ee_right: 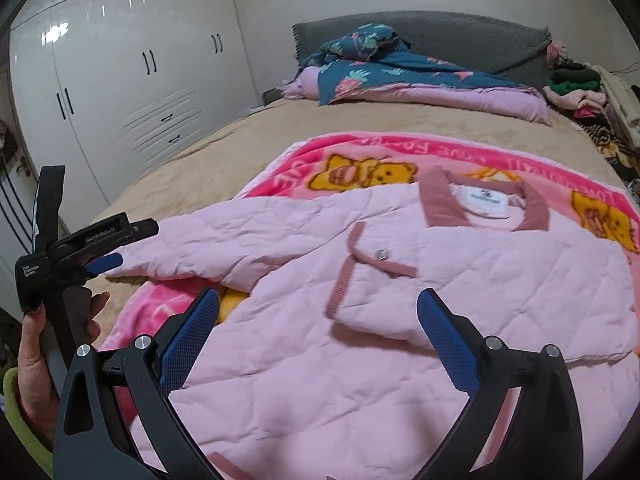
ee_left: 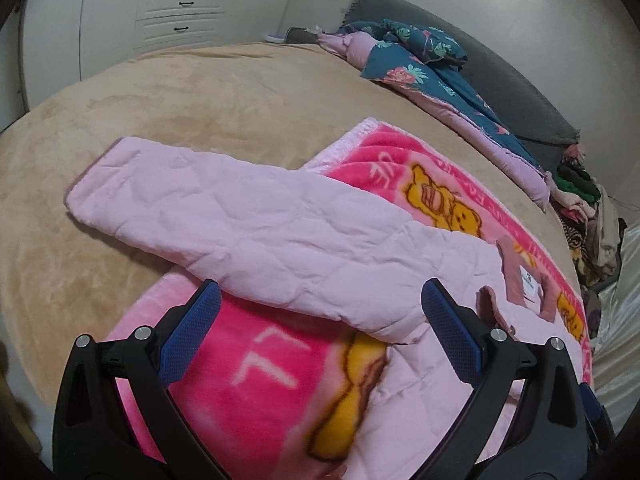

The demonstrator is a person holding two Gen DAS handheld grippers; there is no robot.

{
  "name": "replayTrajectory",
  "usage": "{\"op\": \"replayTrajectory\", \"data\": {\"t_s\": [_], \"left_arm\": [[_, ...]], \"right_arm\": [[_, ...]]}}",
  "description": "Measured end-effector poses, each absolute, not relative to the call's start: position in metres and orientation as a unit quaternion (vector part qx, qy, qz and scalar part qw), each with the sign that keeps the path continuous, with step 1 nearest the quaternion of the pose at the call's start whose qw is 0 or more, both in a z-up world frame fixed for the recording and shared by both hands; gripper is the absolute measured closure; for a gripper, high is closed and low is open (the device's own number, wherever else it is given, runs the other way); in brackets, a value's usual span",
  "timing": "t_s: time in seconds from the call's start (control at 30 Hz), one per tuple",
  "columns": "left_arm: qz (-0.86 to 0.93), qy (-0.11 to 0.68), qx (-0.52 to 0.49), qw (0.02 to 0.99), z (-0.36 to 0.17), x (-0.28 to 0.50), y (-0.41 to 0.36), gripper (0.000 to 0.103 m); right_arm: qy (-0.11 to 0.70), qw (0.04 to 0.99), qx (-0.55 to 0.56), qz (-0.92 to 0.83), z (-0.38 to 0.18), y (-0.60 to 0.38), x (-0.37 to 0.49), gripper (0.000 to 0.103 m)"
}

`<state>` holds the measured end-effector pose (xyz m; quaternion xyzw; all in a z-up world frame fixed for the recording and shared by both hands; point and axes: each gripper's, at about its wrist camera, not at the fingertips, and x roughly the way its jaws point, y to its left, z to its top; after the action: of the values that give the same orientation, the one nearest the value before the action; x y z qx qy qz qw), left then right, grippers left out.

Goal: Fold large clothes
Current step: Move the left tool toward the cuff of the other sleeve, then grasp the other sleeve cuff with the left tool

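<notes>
Two grippers, both w/ jaws spread wide, nothing held. Right gripper [ee_right: 318, 336] hangs just over the front of the pink quilted jacket [ee_right: 360, 320]; left gripper [ee_left: 320, 320] hangs over the jacket's sleeve [ee_left: 240, 216] where it meets the body. In the right wrist view the left gripper also shows at the left edge, held by the person's hand [ee_right: 40, 360]. Jacket lies flat, front up, on a pink bear-print blanket [ee_right: 360, 160], collar [ee_right: 484, 204] pointing away; one sleeve stretches out sideways, its cuff end off the blanket & onto the tan bedspread [ee_left: 180, 92]. Further back: teal floral quilt [ee_right: 400, 76] bunched vs the grey headboard [ee_right: 440, 36]; heap of mixed clothes [ee_right: 580, 88] at the far right corner. White wardrobe [ee_right: 120, 80] w/ drawers stands beyond the bed.
</notes>
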<state>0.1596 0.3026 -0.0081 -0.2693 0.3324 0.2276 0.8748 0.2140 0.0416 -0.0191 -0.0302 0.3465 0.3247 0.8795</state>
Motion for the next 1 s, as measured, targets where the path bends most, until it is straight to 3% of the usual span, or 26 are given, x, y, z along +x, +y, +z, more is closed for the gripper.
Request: {"op": "replayTrajectory", "data": {"t_s": [0.7, 1.0], "left_arm": [[0.309, 0.355, -0.368, 0.802, -0.074, 0.109, 0.422, 0.009], [0.281, 0.338, -0.464, 0.769, -0.11, 0.099, 0.455, 0.009]], "right_arm": [[0.366, 0.851, -0.087, 0.367, -0.049, 0.139, 0.201, 0.004], [0.386, 0.834, -0.088, 0.386, -0.063, 0.187, 0.22, 0.004]]}}
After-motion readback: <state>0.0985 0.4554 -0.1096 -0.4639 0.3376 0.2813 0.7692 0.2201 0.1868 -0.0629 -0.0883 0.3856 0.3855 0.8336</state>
